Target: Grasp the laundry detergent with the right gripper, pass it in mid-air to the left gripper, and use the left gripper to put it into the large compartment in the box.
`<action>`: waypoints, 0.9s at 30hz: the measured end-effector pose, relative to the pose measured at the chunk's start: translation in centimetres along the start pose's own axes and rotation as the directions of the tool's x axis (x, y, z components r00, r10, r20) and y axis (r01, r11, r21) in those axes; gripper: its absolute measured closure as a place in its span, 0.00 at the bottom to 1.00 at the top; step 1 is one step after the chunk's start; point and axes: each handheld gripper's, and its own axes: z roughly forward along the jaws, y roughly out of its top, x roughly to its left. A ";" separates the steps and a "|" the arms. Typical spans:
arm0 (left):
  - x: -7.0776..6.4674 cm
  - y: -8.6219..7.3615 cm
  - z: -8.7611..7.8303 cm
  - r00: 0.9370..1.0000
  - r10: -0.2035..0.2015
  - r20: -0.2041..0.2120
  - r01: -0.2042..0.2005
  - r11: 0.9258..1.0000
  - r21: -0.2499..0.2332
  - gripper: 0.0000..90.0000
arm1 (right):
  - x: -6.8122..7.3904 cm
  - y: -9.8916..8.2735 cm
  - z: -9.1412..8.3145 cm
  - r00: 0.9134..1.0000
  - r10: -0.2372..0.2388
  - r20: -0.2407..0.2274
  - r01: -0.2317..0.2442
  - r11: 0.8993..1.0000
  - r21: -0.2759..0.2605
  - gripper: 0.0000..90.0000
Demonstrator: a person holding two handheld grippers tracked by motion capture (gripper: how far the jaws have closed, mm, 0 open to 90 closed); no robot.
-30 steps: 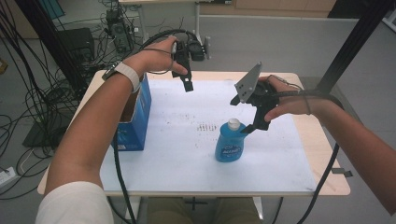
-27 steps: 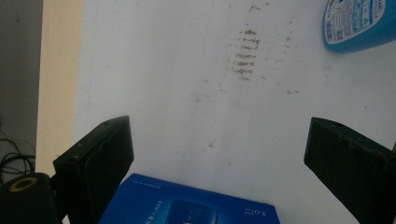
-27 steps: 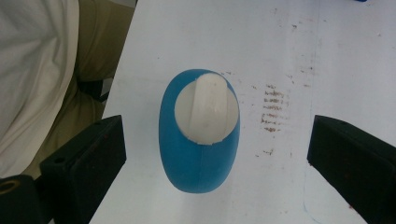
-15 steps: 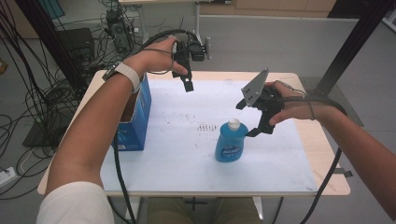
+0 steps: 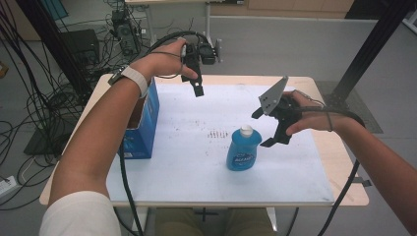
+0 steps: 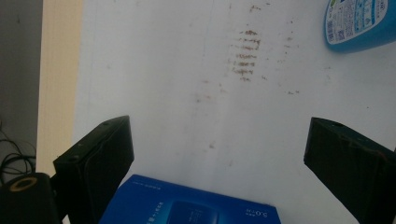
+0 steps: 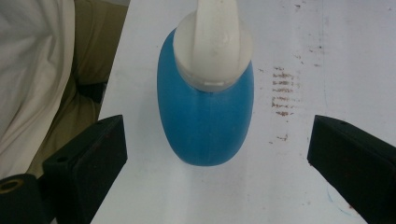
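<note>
Wooden table [image 5: 339, 162], grey floor [image 5: 275, 46], tangled black cables [image 5: 29, 98] at left

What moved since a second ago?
The right gripper slid a little away from the blue bottle, toward the table's right side, fingers open, holding nothing. The left gripper stayed raised and open. Bottle and blue box stayed put.

I count one blue bottle [image 5: 243, 149] with one white cap [image 5: 246, 130], one blue box [image 5: 143, 126], one white sheet [image 5: 206, 169], one table [image 5: 344, 169] and two grippers, left [image 5: 197, 90] and right [image 5: 266, 128].
</note>
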 end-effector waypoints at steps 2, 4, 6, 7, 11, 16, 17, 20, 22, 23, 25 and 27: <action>0.0 0.0 0.0 1.000 0.001 0.000 -0.001 1.000 0.000 0.10 | 0.0 -0.2 0.1 1.000 0.004 0.006 -0.004 1.000 -0.005 0.05; 0.0 0.0 0.0 1.000 0.001 -0.001 -0.001 1.000 0.001 0.10 | 0.0 -0.4 0.1 1.000 0.006 0.007 -0.006 1.000 -0.009 0.05; 0.0 0.0 0.0 1.000 0.000 -0.001 0.000 1.000 0.001 0.10 | 0.0 -0.6 0.2 1.000 -0.001 0.010 0.002 1.000 -0.018 0.05; 0.0 0.0 0.0 1.000 0.000 -0.001 0.000 1.000 0.001 0.10 | 0.0 -0.7 0.3 1.000 -0.002 0.009 0.002 1.000 -0.019 0.05; 0.0 0.0 0.0 1.000 -0.001 -0.001 0.001 1.000 0.002 0.10 | 0.1 -1.1 0.6 1.000 -0.002 0.007 0.002 1.000 -0.029 0.05; 0.0 0.0 0.0 1.000 -0.001 -0.002 0.001 1.000 0.002 0.10 | 0.1 -1.4 1.0 1.000 -0.009 0.005 0.009 0.999 -0.043 0.05; 0.0 0.0 0.0 1.000 -0.002 -0.002 0.002 1.000 0.001 0.10 | 0.0 -1.4 1.1 1.000 -0.009 0.004 0.009 0.999 -0.045 0.05; 0.0 0.0 0.1 1.000 -0.003 -0.003 0.003 1.000 0.002 0.10 | 0.0 -1.6 1.2 1.000 -0.008 0.005 0.009 0.999 -0.052 0.05; 0.0 0.0 0.1 1.000 -0.003 -0.002 0.003 1.000 0.003 0.10 | 0.0 -1.8 1.3 1.000 -0.006 0.005 0.006 0.998 -0.058 0.05; 0.0 0.0 0.1 1.000 -0.004 -0.002 0.005 1.000 0.002 0.10 | 0.0 -1.8 1.3 1.000 -0.007 0.004 0.007 0.998 -0.059 0.05; 0.1 -0.1 0.2 1.000 -0.010 0.003 0.010 1.000 -0.007 0.10 | 0.0 -2.0 1.4 1.000 -0.003 0.003 0.004 0.998 -0.063 0.05; 0.1 -0.2 0.3 1.000 -0.010 0.004 0.010 1.000 -0.003 0.10 | 0.0 -2.2 1.5 1.000 -0.002 0.004 0.002 0.998 -0.067 0.05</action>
